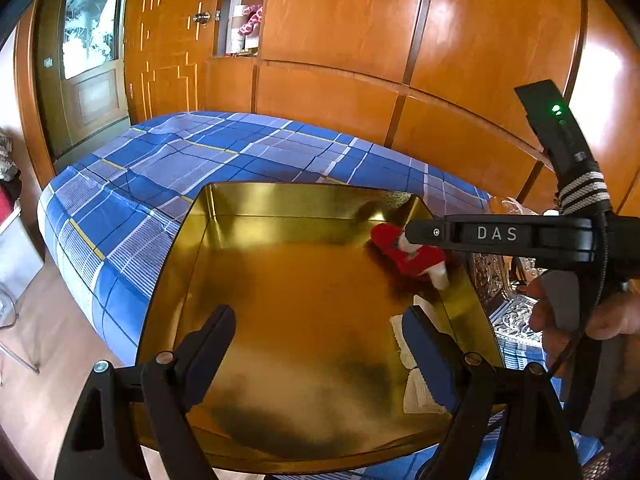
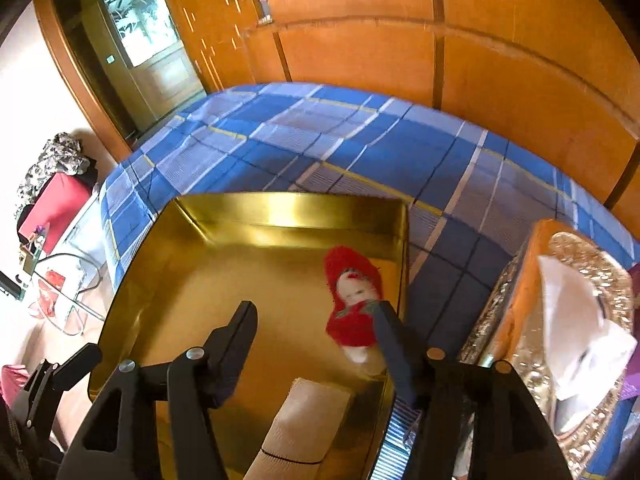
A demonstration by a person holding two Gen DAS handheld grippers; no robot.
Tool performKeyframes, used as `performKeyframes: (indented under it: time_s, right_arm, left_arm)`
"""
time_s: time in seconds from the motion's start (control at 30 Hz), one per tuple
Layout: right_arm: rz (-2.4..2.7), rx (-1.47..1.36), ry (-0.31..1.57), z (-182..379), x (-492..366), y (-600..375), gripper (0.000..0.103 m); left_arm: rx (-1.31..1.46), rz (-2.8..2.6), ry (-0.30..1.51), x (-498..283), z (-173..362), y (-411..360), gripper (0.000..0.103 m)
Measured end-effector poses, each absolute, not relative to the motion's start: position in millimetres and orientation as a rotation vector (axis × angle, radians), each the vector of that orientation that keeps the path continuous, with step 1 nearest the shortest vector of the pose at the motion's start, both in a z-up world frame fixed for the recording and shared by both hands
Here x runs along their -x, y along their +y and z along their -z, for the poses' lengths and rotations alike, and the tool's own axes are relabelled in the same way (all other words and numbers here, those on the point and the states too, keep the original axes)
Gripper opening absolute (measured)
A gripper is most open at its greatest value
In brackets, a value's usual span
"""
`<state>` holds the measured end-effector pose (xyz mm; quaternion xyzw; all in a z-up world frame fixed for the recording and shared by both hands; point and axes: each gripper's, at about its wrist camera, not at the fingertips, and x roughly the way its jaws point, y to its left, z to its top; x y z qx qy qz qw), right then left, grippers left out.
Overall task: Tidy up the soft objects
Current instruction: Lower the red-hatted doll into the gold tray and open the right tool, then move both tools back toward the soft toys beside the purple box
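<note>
Wood-panelled bedroom, a glazed door (image 1: 92, 24) far left, a bed under a blue plaid sheet (image 1: 168, 168) across the middle. On the bed, a shallow gold metal tray (image 1: 280, 200), mostly bare inside. Left claw (image 1: 318, 322) spread, empty, hovering above the tray's near half. Under its right finger, a folded white cloth (image 1: 416, 392) against the tray's right wall; seen from the right wrist as a ribbed, beige-white sock or cloth (image 2: 304, 420), exact kind uncertain. Further right, a small red plush doll (image 1: 408, 252) lying on the tray floor by the far right wall. Right claw (image 2: 316, 308) spread above it, nothing pinched, its right finger overlapping the doll's edge in the right wrist view; touching or just above, impossible to say. Beyond the tray's right wall, an ornate gold tissue box (image 2: 532, 320) with a white tissue (image 2: 576, 320) sticking up.

Step in hand, by judgement: placing of the doll in the tray, apparently just let go. Next move: lifting the right claw clear without dragging the doll, then reaching for another soft item.

Doll's face blurred, its lower end partly masked by the finger; further items to sort out of frame; the person shown only as fingers (image 1: 600, 320) at the right edge.
</note>
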<state>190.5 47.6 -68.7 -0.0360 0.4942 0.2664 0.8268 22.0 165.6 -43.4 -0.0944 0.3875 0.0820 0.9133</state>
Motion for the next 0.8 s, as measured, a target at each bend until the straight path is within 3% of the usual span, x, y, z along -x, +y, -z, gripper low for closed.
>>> performKeyframes:
  time_s: [0.8]
  right_arm:
    - [-0.191,0.077,0.706,6.4,-120.9,-102.6,0.061]
  left_arm:
    - [0.037,-0.17,0.723,-8.3,22.0,128.9,0.099]
